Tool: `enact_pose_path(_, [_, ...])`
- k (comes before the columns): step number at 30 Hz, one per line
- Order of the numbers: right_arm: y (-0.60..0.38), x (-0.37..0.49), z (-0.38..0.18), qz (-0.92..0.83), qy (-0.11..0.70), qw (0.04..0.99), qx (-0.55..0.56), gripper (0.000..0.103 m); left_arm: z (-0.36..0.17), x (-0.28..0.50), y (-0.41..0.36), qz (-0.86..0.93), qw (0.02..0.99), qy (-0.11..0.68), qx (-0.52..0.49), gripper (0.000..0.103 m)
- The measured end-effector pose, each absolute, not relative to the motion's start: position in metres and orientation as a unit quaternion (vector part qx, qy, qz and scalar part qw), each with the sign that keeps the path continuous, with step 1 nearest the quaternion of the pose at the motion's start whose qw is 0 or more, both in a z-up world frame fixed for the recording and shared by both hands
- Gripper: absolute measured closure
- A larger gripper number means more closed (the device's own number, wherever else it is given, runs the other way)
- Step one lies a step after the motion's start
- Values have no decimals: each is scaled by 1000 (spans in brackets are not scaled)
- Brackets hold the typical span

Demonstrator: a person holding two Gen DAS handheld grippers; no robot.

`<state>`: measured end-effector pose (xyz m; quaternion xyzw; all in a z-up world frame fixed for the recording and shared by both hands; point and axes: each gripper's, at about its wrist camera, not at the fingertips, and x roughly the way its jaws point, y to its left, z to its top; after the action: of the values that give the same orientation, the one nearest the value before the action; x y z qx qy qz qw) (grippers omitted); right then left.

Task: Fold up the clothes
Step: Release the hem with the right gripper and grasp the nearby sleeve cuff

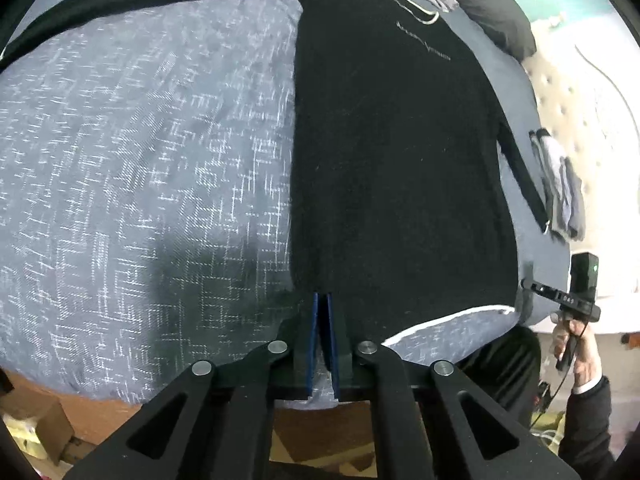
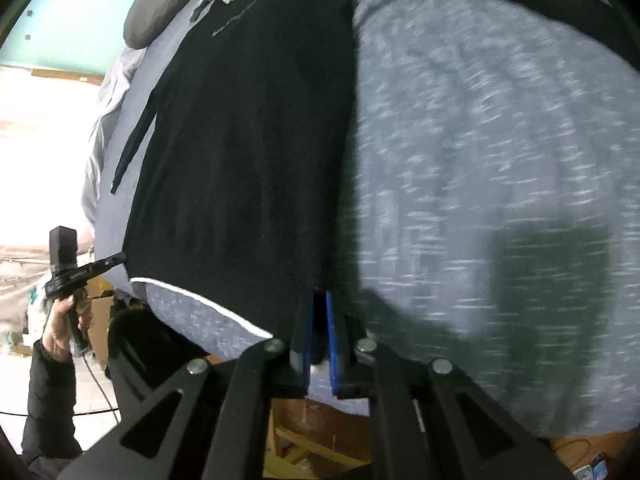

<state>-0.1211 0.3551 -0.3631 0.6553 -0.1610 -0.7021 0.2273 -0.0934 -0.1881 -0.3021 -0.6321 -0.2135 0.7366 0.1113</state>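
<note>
Black sweater (image 1: 400, 168) lies flat on the grey bedspread (image 1: 140, 160). My left tool (image 1: 322, 300) and right tool (image 2: 319, 298) each pinch its near hem, jaws nearly closed. Soft, limp knit; best held at hem corners.

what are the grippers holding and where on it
Both the left gripper and right gripper pinch the black sweater's bottom hem, one at each corner.

A grey bedspread (image 1: 140, 152) flecked with white covers the bed; a dark pillow (image 1: 496, 12) lies at its far end, beside a cream tufted headboard (image 1: 580, 120) under a teal wall (image 2: 80, 12)
</note>
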Motion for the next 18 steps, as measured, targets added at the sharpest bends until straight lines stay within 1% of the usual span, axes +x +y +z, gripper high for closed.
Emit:
enact_pose_path(3, [372,-125,-355,-714,-167,212,645,93,-293,-98,-193,746,104,-213,-622,98])
enact_pose_path(5, [389,-131,-348,-726,-177,199,634,87,-288,-104,-196,752,99,-212,-616,98])
enact_pose_path(7, [407,-141,-340,-741,-186,183,618,77,-285,-104,-189,757,95,-215,-610,98])
enact_pose_path(9, [429,-151,-331,-760,-196,164,598,72,-283,-111,-179,761,94,-214,-605,98])
enact_pose_path(15, [491,-185,-313,-802,-213,103,549,71,-282,-137,-160,770,96,-211,-594,98])
enact_pose_path(18, [517,-196,-315,-813,-217,68,537,71,-278,-152,-151,772,97,-209,-593,98])
